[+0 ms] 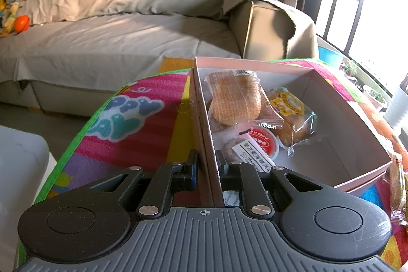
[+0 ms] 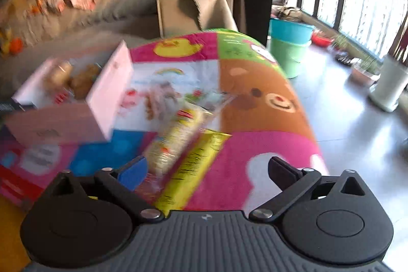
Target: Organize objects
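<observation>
The pink box sits on a bright cartoon play mat, and everything here is placed from that box. The left gripper is closed tight on the box's near-left side wall, one finger outside on the mat side and the other inside the box. Inside the box, toward its left wall, lie wrapped snacks: a large round pale bun in clear wrap on top, a bag of small golden cakes with a yellow label to its right, and a red-lidded round cup nearer the gripper, with a white-labelled packet beside it. The right half of the box floor is bare. Behind the box stands a grey-covered sofa. To the right of the box, on the mat, lies a long yellow snack packet with a yellow printed strip alongside; motion blur leaves it unclear whether these are one item or two. The right gripper is spread wide over this packet, its blue-padded finger just left of it, neither pad appearing to press on it.
</observation>
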